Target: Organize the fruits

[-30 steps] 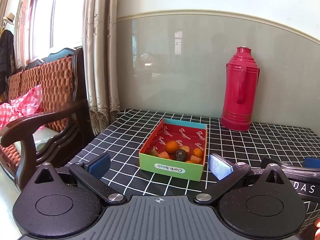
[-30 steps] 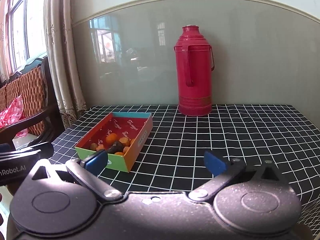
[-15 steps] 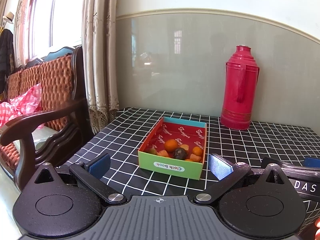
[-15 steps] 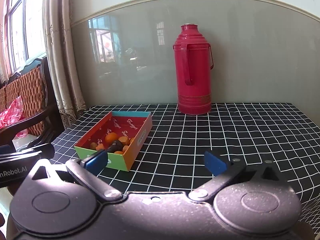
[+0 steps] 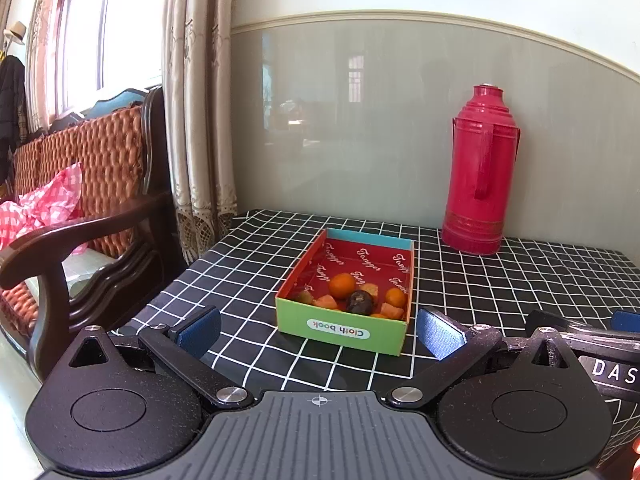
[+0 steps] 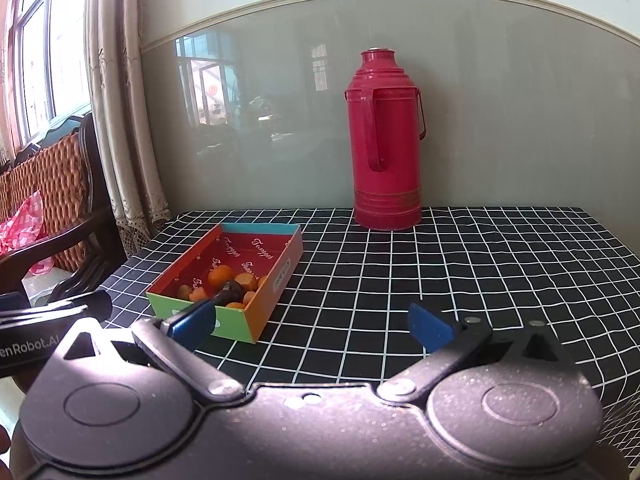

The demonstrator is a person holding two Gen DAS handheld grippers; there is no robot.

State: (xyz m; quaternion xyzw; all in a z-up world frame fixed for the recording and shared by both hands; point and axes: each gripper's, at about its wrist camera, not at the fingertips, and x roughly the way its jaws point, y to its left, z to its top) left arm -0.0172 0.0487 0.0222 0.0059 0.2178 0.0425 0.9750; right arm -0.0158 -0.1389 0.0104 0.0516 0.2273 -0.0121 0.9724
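Both grippers, left gripper [image 5: 318, 330] and right gripper [image 6: 310, 322], are gaping wide, holding nothing; approaching the fruit box [image 5: 346, 326] at twelve o'clock, descending centred over one orange [image 5: 341, 285] is advisable.

A worktop [image 5: 248, 280] under a black cloth with a white grid stands against a wall [image 5: 360, 120] with a glossy grey-green lower panel, a pale moulding along its top and light paint above. The panel mirrors a bright window. Left of the worktop, beige lace-edged curtains [image 5: 196, 100] hang beside a sunlit window [image 5: 80, 32]. Below it sits a dark wooden armchair [image 5: 80, 232] with woven orange upholstery, a pink checked cloth [image 5: 44, 204] lying on its seat
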